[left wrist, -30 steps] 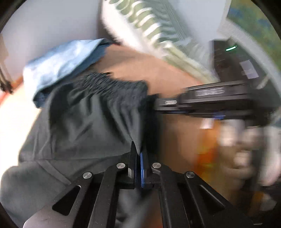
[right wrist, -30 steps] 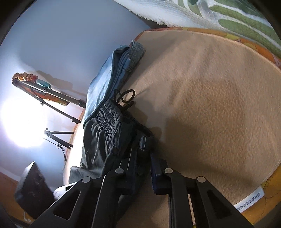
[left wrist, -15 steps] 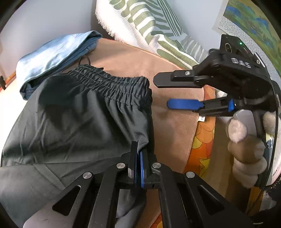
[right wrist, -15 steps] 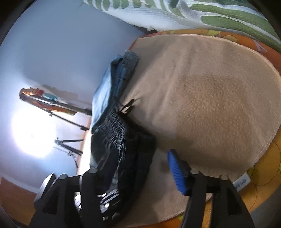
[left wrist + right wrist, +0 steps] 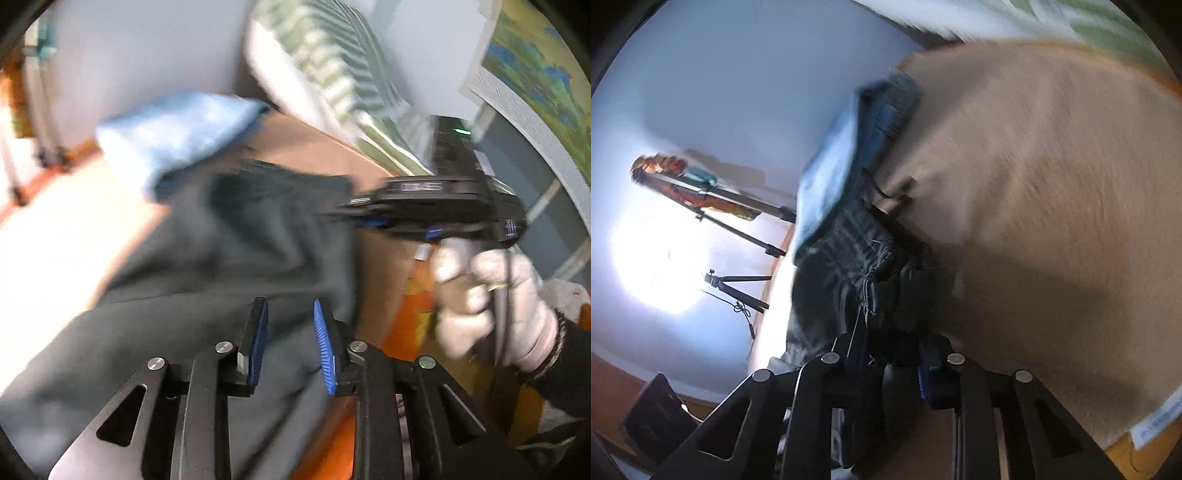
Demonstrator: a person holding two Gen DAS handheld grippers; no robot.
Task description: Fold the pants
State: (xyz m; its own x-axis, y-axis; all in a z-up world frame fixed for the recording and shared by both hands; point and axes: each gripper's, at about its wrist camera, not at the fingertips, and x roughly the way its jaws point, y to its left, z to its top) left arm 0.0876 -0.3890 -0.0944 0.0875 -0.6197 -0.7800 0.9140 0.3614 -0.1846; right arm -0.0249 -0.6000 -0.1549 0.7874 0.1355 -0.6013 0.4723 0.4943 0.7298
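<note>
1. Left gripper (image 5: pixel 288 343): the jaws have just been opening. The blue pads (image 5: pixel 258 343) stand apart and no longer pinch; dark cloth shows in the gap behind them, released.
2. Right gripper (image 5: pixel 892 363): the jaws have just been closing. In the right wrist view a bunch of dark cloth sits between the fingers and appears grasped. In the left wrist view the same gripper, held by a gloved hand (image 5: pixel 487 295), meets the right edge of the garment near the waistband; blur hides the exact contact.
3. Pants (image 5: pixel 229 266): dark grey, elastic waistband (image 5: pixel 860 236) at the far end. They lie on the tan fleece blanket (image 5: pixel 1052 184), which covers a bed, along its left part.
4. Surroundings: folded blue jeans (image 5: pixel 173 140) lie just beyond the waistband, touching or nearly so. A green-striped throw (image 5: pixel 332 74) lies at the far side.
5. Step in hand (judgement): re-gripping for a fold, with one side let go and the waistband corner taken.
6. Next move (judgement): re-seat the left gripper on a free edge lower down. Then carry both edges together, keeping the cloth flat and clear of the jeans.
</note>
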